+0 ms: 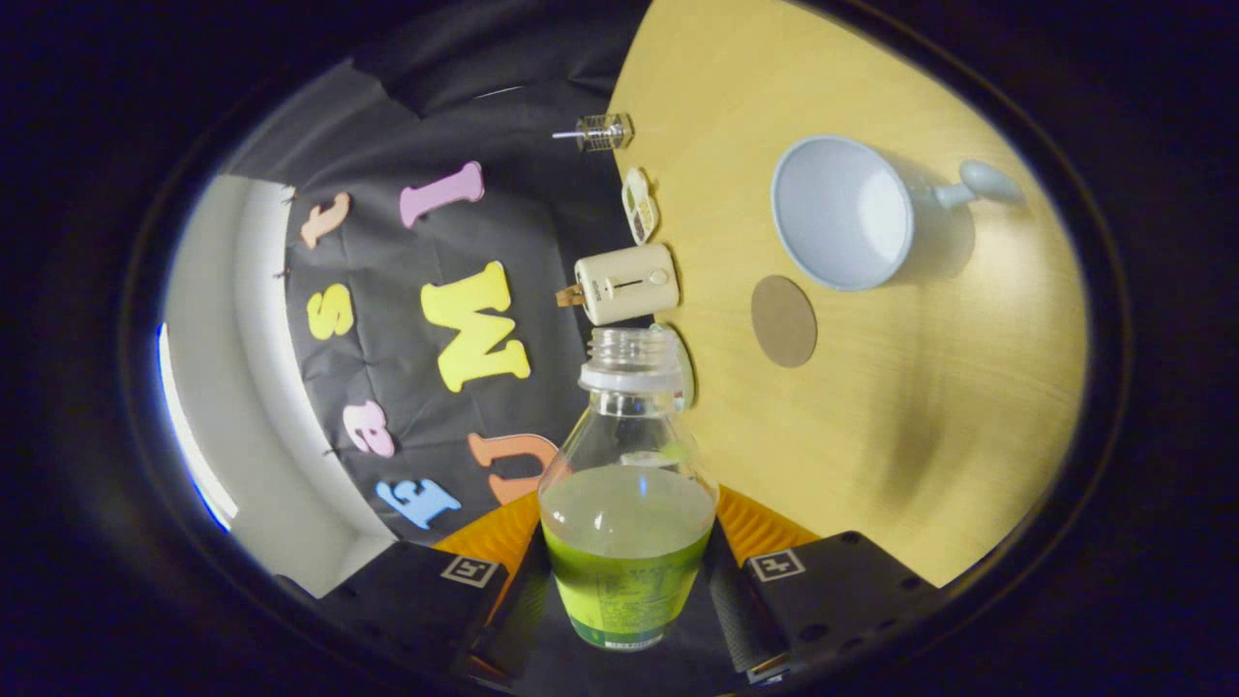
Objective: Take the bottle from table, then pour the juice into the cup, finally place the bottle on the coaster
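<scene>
Gripping the clear uncapped plastic bottle (627, 484) of pale juice between both fingers, the gripper (627, 590) had it tipped sideways, mouth toward the round brown coaster (783, 320). Beyond sat the pale blue handled cup (844, 213) (well apart); tilting further now would likely spill on the wooden table (900, 436).

— How's my lighting?

— Bright on the table (929, 416); your cup (844, 213) throws a soft shadow away from the bottle (627, 484).

— And the bottle?

— Sharp, with small glints on its shoulder. Left of it, a white wall strip is blown out.

— Distortion?

— Fisheye bending far from the bottle; a blurry dark smudge on the wood to its right.
</scene>
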A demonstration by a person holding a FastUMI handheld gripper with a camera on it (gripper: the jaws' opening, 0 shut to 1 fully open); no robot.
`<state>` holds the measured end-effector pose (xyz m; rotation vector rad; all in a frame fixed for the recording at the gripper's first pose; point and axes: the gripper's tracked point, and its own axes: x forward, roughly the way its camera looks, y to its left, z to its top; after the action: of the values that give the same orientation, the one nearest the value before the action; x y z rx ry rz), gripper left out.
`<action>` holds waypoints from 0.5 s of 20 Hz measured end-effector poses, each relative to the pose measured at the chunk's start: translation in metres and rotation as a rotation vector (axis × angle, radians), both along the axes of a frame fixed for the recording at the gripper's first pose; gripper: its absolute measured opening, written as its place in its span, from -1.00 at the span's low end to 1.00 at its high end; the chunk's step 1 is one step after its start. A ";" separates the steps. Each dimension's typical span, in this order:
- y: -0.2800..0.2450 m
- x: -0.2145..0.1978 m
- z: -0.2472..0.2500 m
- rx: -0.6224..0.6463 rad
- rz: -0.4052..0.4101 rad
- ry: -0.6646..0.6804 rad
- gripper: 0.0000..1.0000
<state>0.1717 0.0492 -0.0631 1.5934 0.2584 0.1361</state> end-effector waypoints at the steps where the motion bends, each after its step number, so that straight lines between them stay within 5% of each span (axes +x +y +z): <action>1: 0.002 -0.001 -0.012 -0.115 -0.002 0.016 0.57; 10: -0.042 -0.005 -0.018 -0.951 -0.069 0.055 0.60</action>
<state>0.1671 0.0073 -0.0813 0.6588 0.2559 -0.0830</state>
